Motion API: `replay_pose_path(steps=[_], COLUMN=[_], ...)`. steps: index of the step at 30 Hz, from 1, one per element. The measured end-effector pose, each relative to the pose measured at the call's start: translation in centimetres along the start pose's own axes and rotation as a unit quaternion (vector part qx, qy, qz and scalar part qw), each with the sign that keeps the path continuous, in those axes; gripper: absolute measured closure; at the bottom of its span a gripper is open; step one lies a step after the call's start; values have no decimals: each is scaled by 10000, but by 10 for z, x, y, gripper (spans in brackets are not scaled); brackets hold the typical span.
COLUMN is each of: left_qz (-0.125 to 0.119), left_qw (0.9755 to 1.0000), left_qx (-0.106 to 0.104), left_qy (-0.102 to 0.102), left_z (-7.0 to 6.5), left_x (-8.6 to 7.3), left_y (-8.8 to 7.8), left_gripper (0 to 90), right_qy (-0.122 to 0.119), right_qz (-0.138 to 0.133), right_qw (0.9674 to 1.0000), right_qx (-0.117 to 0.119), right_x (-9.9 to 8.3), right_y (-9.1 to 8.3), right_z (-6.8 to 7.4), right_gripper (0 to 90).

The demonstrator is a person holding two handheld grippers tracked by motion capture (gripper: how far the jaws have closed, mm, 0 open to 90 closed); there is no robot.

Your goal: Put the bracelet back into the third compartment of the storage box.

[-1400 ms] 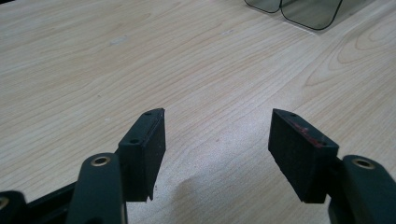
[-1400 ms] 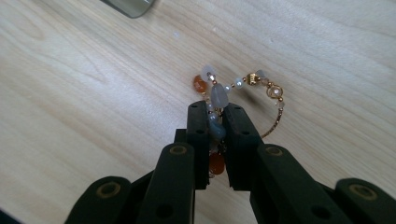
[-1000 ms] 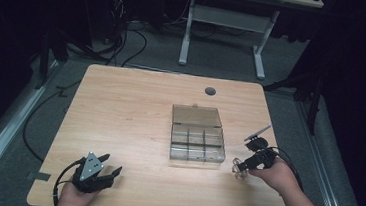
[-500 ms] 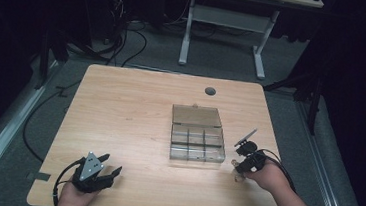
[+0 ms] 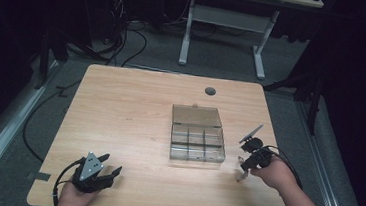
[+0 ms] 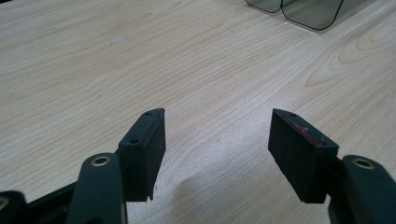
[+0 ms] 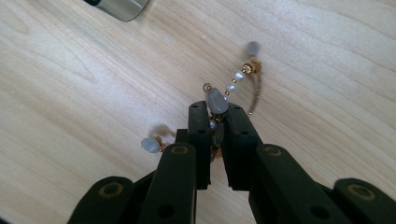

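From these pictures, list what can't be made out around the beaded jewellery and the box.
- beaded jewellery: the right gripper is clamped on it; its jaws hide the middle part.
- Far bead: blurred.
- clear box, high view: contents too small to tell.
- Silver object: cut off by the top edge.

The right gripper has just been closing its jaws, and now they pinch a beaded bracelet with pale beads and gold bits. A second ago the jaws stood wide apart. In the high view the right hand has slid a little nearer and lower, beside the right edge of the clear box.
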State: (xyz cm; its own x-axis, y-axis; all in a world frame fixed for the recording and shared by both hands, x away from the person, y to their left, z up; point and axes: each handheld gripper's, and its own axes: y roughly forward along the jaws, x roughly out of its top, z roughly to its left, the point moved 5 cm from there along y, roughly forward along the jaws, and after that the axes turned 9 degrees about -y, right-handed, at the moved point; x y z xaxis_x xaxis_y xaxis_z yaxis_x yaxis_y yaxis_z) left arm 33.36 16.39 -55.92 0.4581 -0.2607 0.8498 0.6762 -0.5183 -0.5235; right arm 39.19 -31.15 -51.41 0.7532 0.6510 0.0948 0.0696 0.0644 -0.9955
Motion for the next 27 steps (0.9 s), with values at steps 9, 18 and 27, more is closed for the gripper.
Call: replay_pose_path(steps=[9,18,27], left_qz=[-6,-7,-7], left_qw=[10000,10000,10000], left_qx=[13,21,22], left_qy=[8,1,2], left_z=[0,0,0], left_x=[0,0,0], left_y=[0,0,0], left_gripper=[373,373,372], right_qy=[-5,-65,-76], right_qz=[-119,-116,-204], right_qw=[9999,9999,9998], right_qx=[-32,-6,-21], right_x=[-3,-5,-2], right_y=[-19,-35,-48], right_z=[-2,-2,-2], right_gripper=[832,832,831])
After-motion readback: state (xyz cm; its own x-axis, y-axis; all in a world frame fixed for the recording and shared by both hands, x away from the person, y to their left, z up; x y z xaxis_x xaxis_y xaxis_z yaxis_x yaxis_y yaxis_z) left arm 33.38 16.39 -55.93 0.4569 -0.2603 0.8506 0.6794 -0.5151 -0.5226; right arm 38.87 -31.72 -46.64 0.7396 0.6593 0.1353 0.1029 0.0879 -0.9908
